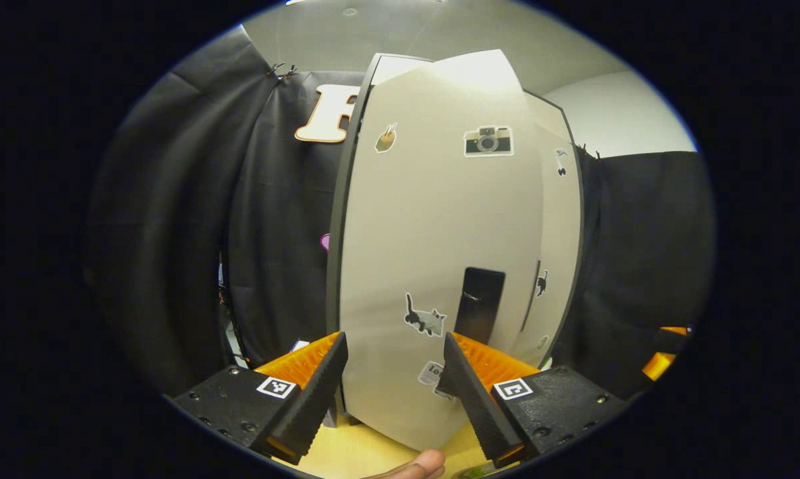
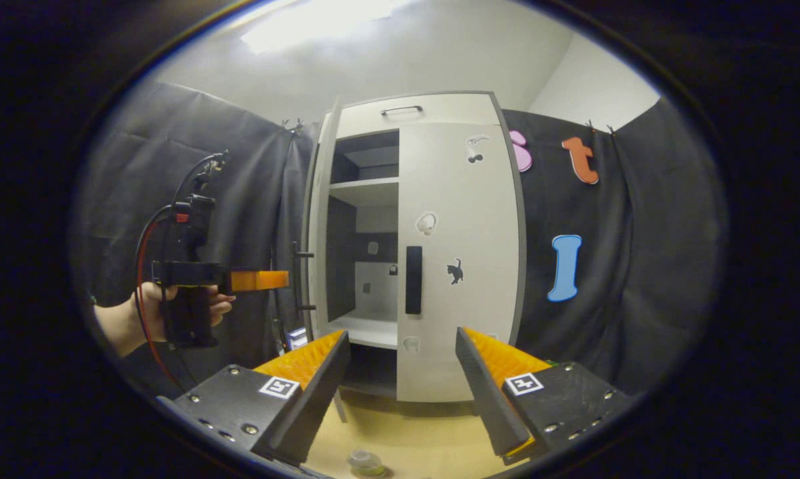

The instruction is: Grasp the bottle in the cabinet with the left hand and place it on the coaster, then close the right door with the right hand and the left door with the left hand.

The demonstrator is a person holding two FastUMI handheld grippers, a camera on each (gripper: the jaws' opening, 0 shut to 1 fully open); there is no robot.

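The white cabinet (image 2: 413, 106) stands at the back of the wooden table. Its right door (image 2: 459, 219) lies flush and shut, black handle (image 2: 413, 279) at mid-height. The left door (image 2: 318, 219) stands open, edge-on in the right gripper view. In the left gripper view its sticker-covered outer face (image 1: 439, 219) is close ahead, with its black handle (image 1: 479, 303). My left gripper (image 1: 394, 337) is open, fingers straddling the door's lower part without pressing on it. A hand holds the left gripper (image 2: 257, 280) just outside the door's handle. My right gripper (image 2: 401, 332) is open and empty, back from the cabinet. The bottle's top (image 2: 366, 461) shows at the table's near edge.
Bare shelves (image 2: 366, 189) show inside the open left half of the cabinet. Black cloth walls close in on both sides. The wooden tabletop (image 2: 406, 426) runs from the cabinet toward me. A fingertip (image 1: 419, 467) pokes in at the bottom of the left gripper view.
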